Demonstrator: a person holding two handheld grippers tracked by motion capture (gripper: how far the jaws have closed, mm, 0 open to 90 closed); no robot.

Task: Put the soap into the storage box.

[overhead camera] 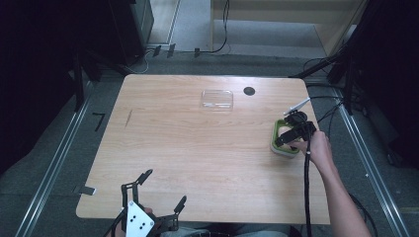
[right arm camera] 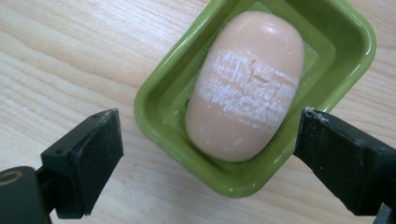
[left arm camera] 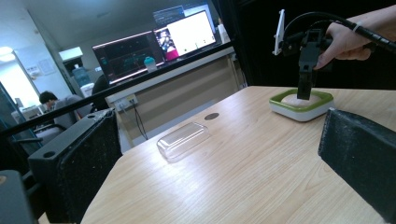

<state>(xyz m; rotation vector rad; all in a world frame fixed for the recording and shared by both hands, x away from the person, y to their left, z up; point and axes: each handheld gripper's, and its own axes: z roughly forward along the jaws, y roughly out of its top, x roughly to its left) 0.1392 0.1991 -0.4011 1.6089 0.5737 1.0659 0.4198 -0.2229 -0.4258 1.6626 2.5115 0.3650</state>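
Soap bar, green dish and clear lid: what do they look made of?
Soap bar: matte, waxy peach solid with a white scuffed band and a small crack. Green dish: probably glossy moulded plastic, with smooth rounded rims and highlights; white outside. Clear lid: thin transparent plastic, judging by glare and the table showing through.

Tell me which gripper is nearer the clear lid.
Right. The right gripper hangs over the green soap dish, right of the clear lid; the left gripper sits at the table's near edge, farther off.
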